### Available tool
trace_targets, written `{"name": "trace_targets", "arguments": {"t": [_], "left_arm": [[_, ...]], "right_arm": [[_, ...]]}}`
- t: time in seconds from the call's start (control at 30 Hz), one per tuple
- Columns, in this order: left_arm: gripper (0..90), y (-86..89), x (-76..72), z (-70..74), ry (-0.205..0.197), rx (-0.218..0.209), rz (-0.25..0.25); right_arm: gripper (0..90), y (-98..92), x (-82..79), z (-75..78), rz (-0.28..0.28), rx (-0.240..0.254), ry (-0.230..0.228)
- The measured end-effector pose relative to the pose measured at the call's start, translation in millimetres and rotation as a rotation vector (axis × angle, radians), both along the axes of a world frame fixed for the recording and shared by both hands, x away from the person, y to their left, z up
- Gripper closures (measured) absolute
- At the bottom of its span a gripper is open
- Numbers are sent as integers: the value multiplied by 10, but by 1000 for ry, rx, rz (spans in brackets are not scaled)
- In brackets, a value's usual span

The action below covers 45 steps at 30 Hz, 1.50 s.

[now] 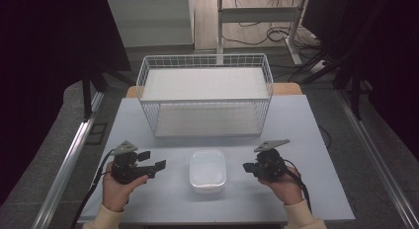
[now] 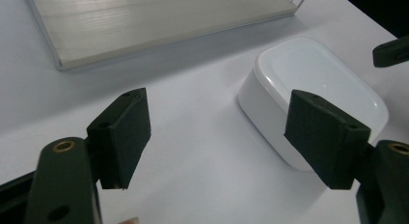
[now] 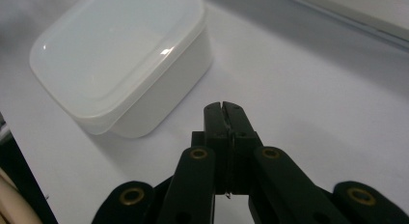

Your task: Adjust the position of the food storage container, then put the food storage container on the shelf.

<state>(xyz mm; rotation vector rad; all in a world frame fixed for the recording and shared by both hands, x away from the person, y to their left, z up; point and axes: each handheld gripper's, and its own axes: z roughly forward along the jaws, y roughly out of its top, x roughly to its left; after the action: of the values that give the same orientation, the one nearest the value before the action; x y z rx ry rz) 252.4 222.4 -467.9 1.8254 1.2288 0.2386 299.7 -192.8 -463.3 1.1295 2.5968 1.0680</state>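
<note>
Left gripper (image 1: 152, 160) was held low over the grey table (image 1: 148, 125) with its jaws spread wide and nothing between them, pointing toward the white lidded plastic container (image 1: 207, 171) that sat near the front edge of the table, between the two hands and in front of the white wire basket rack (image 1: 205, 93). In the left gripper view the container (image 2: 313, 96) lay just beyond the far pad, apart from it. Further right, the right gripper (image 1: 245, 166) had its jaws pressed together on nothing, its tip near the container's side but not touching. My judgement: if that closed tip went in as it stood, it would probably shove the light container sideways rather than take it, and a one-sided pinch on the smooth rounded lid (image 3: 120, 45) could slip or tilt the box. No brand, label or writing could be read on the container, rack or grippers.
</note>
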Motion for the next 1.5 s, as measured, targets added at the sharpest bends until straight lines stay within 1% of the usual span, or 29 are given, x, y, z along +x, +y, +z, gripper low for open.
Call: {"name": "trace_targets", "arguments": {"t": [0.03,0.07,0.1,0.13,0.17,0.2,0.27,0.3,0.37,0.4,0.43,0.47,0.5,0.53,0.6,0.7,0.8,0.9,0.97,1.0,1.07,1.13,1.17,1.33,1.5], "left_arm": [[240,-2,0,1,6,-1,1],[238,-4,2,3,12,-7,0],[233,-5,7,7,22,-21,-1],[231,-5,7,7,22,-21,-1],[231,-6,9,8,26,-26,-2],[226,-9,9,9,31,-34,-6],[224,-11,5,14,33,-43,-10],[224,-11,5,14,33,-43,-10],[223,-23,-11,37,30,-51,-16],[223,-23,-11,37,30,-51,-16],[223,-28,-17,46,27,-49,-17],[222,-34,-25,56,25,-51,-23],[221,-34,-25,56,25,-51,-23],[220,-35,-31,63,24,-54,-26],[220,-35,-35,74,21,-55,-29],[220,-38,-31,90,22,-74,-34],[220,-40,-13,89,24,-82,-32],[220,-67,13,65,34,-83,-33],[222,-93,17,49,44,-85,-36],[223,-93,17,49,44,-85,-36],[224,-121,13,45,54,-99,-45],[225,-127,12,47,55,-101,-47],[226,-150,12,55,56,-102,-55],[228,-193,29,42,64,-99,-62],[229,-198,51,24,70,-88,-62]], "right_arm": [[859,-51,3,9,-8,22,-5],[797,-74,8,10,-15,39,-5],[564,-122,41,7,-49,73,-18],[564,-122,41,7,-49,73,-18],[493,-137,60,4,-72,86,-13],[375,-162,87,-14,-83,104,-8],[312,-163,79,-14,-100,115,-32],[312,-163,79,-14,-100,115,-32],[257,-144,73,6,-92,141,-49],[257,-144,73,6,-92,141,-49],[249,-136,65,9,-90,144,-54],[241,-127,55,10,-94,146,-69],[241,-127,55,10,-94,146,-69],[240,-122,42,20,-115,149,-96],[241,-119,32,35,-117,159,-114],[239,-118,21,63,-116,171,-130],[242,-115,15,65,-106,165,-135],[248,-112,11,51,-108,179,-117],[253,-80,16,34,-102,188,-77],[253,-80,16,34,-102,188,-77],[256,-16,18,34,-89,194,-54],[257,7,20,31,-87,197,-48],[257,53,25,22,-80,199,-36],[257,133,38,-8,-70,184,-20],[257,142,55,-22,-71,174,-21]]}}
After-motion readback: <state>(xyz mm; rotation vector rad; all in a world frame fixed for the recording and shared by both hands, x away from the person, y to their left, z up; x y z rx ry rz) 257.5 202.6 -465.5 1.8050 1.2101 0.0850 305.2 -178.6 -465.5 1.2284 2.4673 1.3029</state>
